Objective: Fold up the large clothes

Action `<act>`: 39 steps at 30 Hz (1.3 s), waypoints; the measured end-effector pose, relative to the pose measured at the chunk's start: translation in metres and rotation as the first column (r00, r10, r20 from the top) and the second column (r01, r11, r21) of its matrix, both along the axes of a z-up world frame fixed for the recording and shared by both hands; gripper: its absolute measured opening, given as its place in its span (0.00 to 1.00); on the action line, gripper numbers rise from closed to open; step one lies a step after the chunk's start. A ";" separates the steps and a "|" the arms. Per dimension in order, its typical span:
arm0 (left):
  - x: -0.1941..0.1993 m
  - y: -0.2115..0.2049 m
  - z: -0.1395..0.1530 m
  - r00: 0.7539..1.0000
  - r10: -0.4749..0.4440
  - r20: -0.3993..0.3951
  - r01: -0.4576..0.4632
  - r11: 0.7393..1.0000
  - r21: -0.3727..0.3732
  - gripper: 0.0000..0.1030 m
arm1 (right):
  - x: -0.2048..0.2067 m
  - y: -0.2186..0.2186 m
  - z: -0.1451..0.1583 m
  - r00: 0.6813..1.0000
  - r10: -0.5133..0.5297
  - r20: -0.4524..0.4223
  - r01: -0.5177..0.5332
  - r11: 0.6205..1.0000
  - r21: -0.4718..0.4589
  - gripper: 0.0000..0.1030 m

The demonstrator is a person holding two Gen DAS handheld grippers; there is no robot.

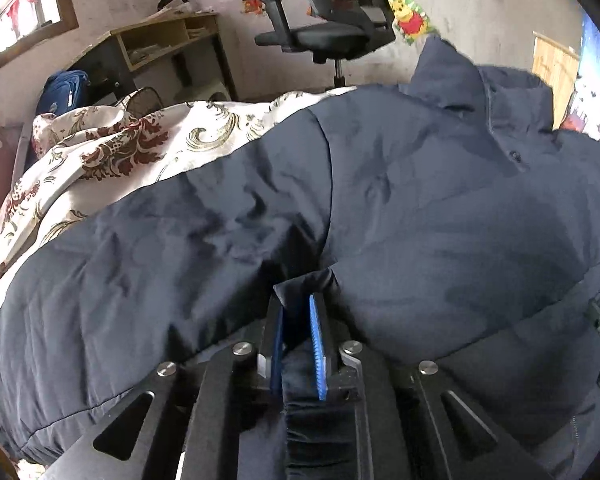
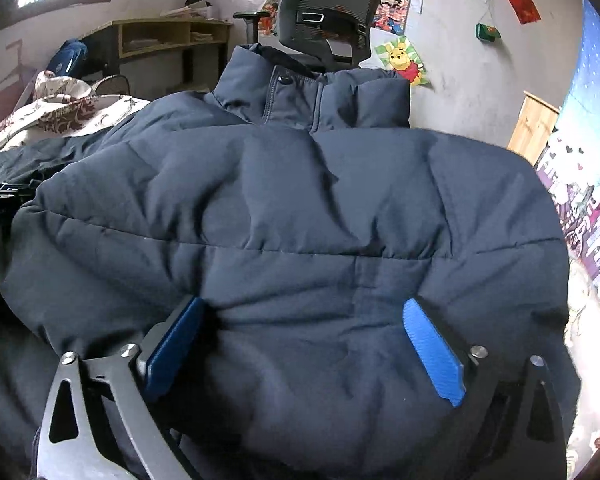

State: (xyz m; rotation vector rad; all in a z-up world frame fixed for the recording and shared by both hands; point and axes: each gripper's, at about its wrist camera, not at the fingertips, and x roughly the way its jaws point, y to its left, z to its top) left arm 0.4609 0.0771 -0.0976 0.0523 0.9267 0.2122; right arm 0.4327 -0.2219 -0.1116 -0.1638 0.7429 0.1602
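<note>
- The dark navy quilted puffer jacket point(image 1: 380, 208) lies spread over a bed covered by a cream bedsheet with a red and gold floral print point(image 1: 112, 148); its stand-up collar point(image 2: 312, 96) points toward 12 o'clock in both views.
- The left claw point(image 1: 298, 344) is clenched on a narrow fold of the jacket's dark fabric, which runs down between its blue pads point(image 1: 318, 348) at 6 o'clock of the left wrist view.
- The right claw point(image 2: 304, 344) is released: its two blue pads point(image 2: 432, 352) stand wide apart, at about 7 and 5 o'clock of the right wrist view, with the puffy lower body of the jacket bulging between them. Whether the pads press on the cloth I cannot tell.
- Progress, as I judge it: early. The jacket body looks broad and open, the collar stands unfolded, and no neat stacked fold shows in either view. One sleeve or side panel seems to stretch toward 9 o'clock in the left wrist view, not yet brought over the body.
- Left to do, by my reading: bring the sides or sleeves inward, then fold the body over along its length and flatten the bulk.
- Behind the bed, at 12 o'clock, stand a black mesh office chair point(image 1: 340, 20) and a wooden table with open shelves point(image 1: 160, 40).
</note>
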 end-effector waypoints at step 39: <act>-0.235 0.269 -0.043 0.633 0.766 -0.107 -0.596 0.395 -0.700 0.85 | -0.014 0.126 0.004 0.983 0.182 -0.031 -0.179 0.982 0.062 0.99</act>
